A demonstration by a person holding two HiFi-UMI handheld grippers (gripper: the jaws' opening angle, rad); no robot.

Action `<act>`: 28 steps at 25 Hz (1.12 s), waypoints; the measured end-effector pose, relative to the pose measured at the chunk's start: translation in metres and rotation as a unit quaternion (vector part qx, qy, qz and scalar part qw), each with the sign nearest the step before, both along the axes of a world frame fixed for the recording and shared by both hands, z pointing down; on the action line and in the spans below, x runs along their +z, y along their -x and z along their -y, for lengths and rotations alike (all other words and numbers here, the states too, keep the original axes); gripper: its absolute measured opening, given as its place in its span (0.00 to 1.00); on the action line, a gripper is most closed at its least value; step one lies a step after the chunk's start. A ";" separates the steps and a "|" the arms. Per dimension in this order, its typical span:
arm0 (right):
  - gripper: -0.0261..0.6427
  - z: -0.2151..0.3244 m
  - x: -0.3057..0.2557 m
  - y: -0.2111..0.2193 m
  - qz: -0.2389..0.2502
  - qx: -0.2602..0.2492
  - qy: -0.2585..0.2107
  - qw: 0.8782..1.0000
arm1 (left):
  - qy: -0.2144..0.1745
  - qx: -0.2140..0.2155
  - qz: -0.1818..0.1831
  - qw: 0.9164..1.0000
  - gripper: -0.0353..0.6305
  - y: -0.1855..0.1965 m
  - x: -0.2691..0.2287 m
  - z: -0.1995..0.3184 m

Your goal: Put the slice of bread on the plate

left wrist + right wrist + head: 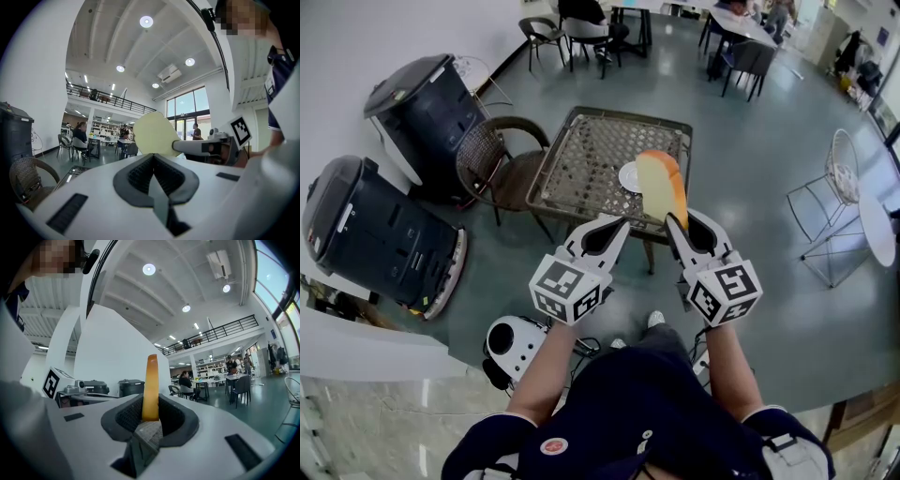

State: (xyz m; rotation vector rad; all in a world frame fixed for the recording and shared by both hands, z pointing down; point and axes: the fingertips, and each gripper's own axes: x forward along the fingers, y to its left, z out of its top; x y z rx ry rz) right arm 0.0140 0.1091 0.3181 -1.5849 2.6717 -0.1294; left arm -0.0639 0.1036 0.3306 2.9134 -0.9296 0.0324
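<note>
A slice of bread (661, 187) with an orange crust stands upright in my right gripper (677, 220), which is shut on its lower edge. In the right gripper view the bread (151, 380) shows edge-on between the dark pads. A small white plate (627, 176) lies on the wicker table (581, 155), just behind and left of the bread. My left gripper (614, 223) hovers beside the right one, shut with nothing in it. From the left gripper view the pale face of the bread (152, 133) shows to the front, past the closed jaws.
Two big dark machines (422, 103) (370, 230) stand at the left wall. A wicker chair (502, 159) sits left of the table. A white wire chair (839, 187) and a round white table (879, 230) are at the right. A white device (514, 342) lies on the floor by my feet.
</note>
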 end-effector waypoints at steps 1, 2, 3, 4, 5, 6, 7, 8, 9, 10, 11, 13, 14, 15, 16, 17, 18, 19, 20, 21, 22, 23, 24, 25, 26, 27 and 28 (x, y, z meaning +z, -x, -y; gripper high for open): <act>0.17 0.002 0.000 0.000 0.000 0.001 0.000 1.000 | 0.000 0.001 0.000 1.000 0.06 0.001 0.000 0.002; 0.17 0.004 0.000 0.000 0.000 0.003 0.000 1.000 | -0.001 0.003 -0.001 1.000 0.06 0.000 0.000 0.004; 0.17 0.006 0.000 -0.001 -0.001 0.004 0.000 1.000 | -0.001 0.004 -0.002 1.000 0.06 -0.001 0.000 0.006; 0.17 0.008 0.000 -0.002 0.000 0.006 0.000 1.000 | -0.002 0.005 -0.002 1.000 0.06 -0.002 -0.001 0.008; 0.17 0.010 0.000 -0.004 0.000 0.007 0.000 1.000 | -0.002 0.006 -0.002 1.000 0.06 -0.003 -0.001 0.009; 0.17 0.012 0.000 -0.005 0.000 0.007 0.000 1.000 | -0.002 0.006 -0.002 1.000 0.06 -0.005 -0.001 0.011; 0.17 0.014 -0.001 -0.007 0.000 0.007 0.000 1.000 | -0.002 0.007 -0.001 1.000 0.06 -0.007 -0.001 0.014; 0.17 0.017 -0.001 -0.008 0.001 0.007 -0.001 1.000 | -0.002 0.007 0.000 1.000 0.06 -0.009 -0.001 0.017; 0.17 0.021 -0.001 -0.010 0.001 0.006 -0.001 1.000 | -0.001 0.007 0.001 1.000 0.06 -0.011 -0.001 0.020; 0.17 0.025 -0.001 -0.012 0.002 0.006 -0.001 1.000 | 0.000 0.007 0.001 1.000 0.06 -0.014 0.000 0.024; 0.17 0.028 0.000 -0.014 0.002 0.005 -0.001 1.000 | 0.000 0.007 0.002 1.000 0.06 -0.016 0.000 0.027; 0.17 0.036 0.002 -0.019 0.004 0.004 0.000 1.000 | 0.001 0.006 0.003 1.000 0.06 -0.021 0.002 0.034; 0.17 0.041 0.003 -0.021 0.005 0.003 0.001 1.000 | 0.002 0.005 0.004 1.000 0.06 -0.023 0.004 0.038; 0.17 0.045 0.004 -0.023 0.006 0.002 0.002 1.000 | 0.003 0.004 0.005 1.000 0.06 -0.026 0.005 0.043; 0.17 0.051 0.005 -0.026 0.006 0.001 0.003 1.000 | 0.004 0.003 0.005 1.000 0.06 -0.028 0.006 0.048; 0.17 0.056 0.005 -0.028 0.007 -0.001 0.004 1.000 | 0.005 0.001 0.006 1.000 0.06 -0.030 0.007 0.053; 0.17 0.061 0.006 -0.030 0.007 -0.002 0.005 1.000 | 0.006 0.000 0.006 1.000 0.06 -0.032 0.007 0.058; 0.17 0.067 0.006 -0.033 0.007 -0.003 0.006 1.000 | 0.008 -0.001 0.007 1.000 0.06 -0.035 0.008 0.064; 0.17 0.073 0.006 -0.036 0.008 -0.005 0.008 1.000 | 0.010 -0.003 0.007 1.000 0.06 -0.037 0.008 0.069; 0.17 0.079 0.007 -0.040 0.008 -0.006 0.008 1.000 | 0.011 -0.004 0.007 1.000 0.06 -0.040 0.009 0.075; 0.17 0.086 0.007 -0.044 0.008 -0.007 0.009 1.000 | 0.011 -0.006 0.007 1.000 0.06 -0.043 0.009 0.081; 0.17 0.092 0.008 -0.047 0.009 -0.007 0.009 1.000 | 0.012 -0.007 0.007 1.000 0.06 -0.046 0.010 0.086; 0.17 0.098 0.009 -0.051 0.009 -0.008 0.010 1.000 | 0.013 -0.009 0.008 1.000 0.06 -0.048 0.012 0.092; 0.17 0.105 0.011 -0.054 0.010 -0.009 0.011 1.000 | 0.015 -0.012 0.009 1.000 0.06 -0.050 0.014 0.098; 0.17 0.111 0.013 -0.056 0.011 -0.010 0.013 1.000 | 0.018 -0.014 0.010 1.000 0.06 -0.051 0.017 0.104; 0.17 0.117 0.014 -0.058 0.012 -0.012 0.015 1.000 | 0.020 -0.016 0.011 1.000 0.06 -0.053 0.020 0.110; 0.17 0.124 0.016 -0.061 0.013 -0.014 0.017 1.000 | 0.023 -0.018 0.012 0.999 0.06 -0.056 0.021 0.116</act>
